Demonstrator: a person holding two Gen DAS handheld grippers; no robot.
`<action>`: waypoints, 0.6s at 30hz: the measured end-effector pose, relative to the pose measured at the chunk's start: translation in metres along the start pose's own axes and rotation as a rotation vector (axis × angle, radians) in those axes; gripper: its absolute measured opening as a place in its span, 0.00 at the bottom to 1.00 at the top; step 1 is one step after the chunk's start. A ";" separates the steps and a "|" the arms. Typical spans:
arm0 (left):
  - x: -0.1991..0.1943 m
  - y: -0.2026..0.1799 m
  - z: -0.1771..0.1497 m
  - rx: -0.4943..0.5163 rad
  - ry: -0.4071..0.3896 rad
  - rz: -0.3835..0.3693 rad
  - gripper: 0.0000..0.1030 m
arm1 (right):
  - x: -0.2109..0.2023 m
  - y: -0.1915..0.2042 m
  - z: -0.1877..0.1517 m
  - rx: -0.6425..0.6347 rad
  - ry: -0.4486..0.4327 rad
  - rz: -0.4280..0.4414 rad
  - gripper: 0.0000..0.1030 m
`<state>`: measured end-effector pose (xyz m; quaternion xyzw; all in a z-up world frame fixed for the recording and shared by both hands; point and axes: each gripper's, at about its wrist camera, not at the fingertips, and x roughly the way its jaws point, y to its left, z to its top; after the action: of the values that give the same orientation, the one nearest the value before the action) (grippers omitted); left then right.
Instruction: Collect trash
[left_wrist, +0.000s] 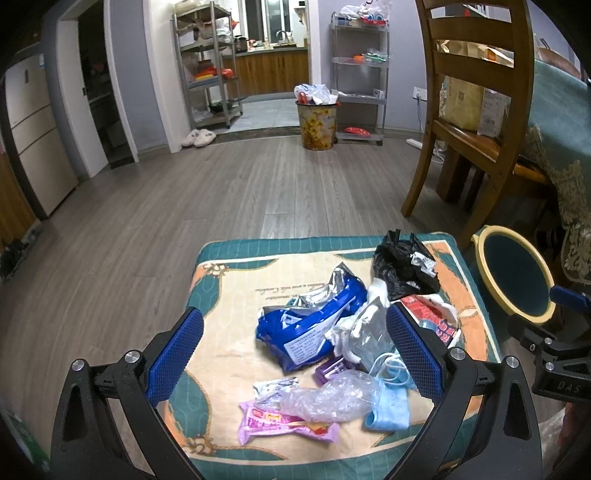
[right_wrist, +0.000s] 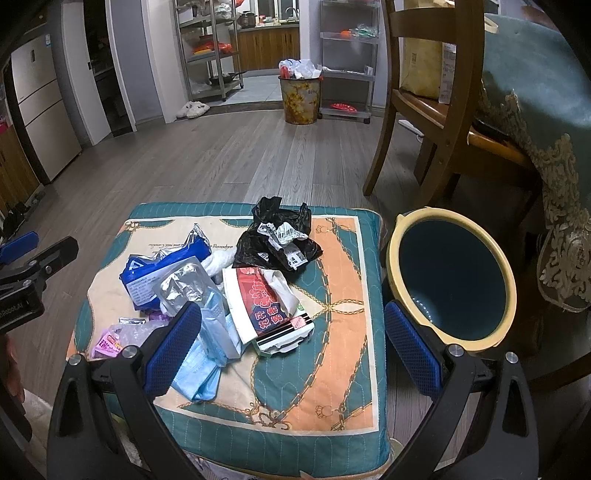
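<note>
left wrist: above cushion (left_wrist: 229, 354), facing room | right wrist: likewise, further right | shared: cushion, bucket (right_wrist: 448, 277)

We find the near right part of the cushion (right_wrist: 325, 369) bare and open to reach, the trash pile (right_wrist: 221, 280) crowding its left and middle, the bin (right_wrist: 508, 295) unobstructed just beside its right edge, and a wooden chair (right_wrist: 436, 110) standing behind.
</note>
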<state>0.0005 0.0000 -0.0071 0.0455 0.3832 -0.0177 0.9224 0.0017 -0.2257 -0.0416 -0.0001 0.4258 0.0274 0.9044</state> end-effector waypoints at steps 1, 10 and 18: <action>0.000 0.000 0.000 -0.001 0.000 0.000 0.95 | 0.000 0.000 0.000 0.000 0.001 -0.001 0.95; 0.000 0.000 0.000 -0.002 0.000 -0.002 0.95 | 0.000 0.000 -0.001 0.000 0.001 -0.001 0.95; 0.000 -0.004 0.000 0.007 -0.012 0.002 0.95 | 0.000 -0.002 0.000 0.005 0.000 -0.001 0.95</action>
<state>0.0002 -0.0044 -0.0071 0.0490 0.3778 -0.0182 0.9244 0.0014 -0.2273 -0.0413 0.0018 0.4260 0.0259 0.9043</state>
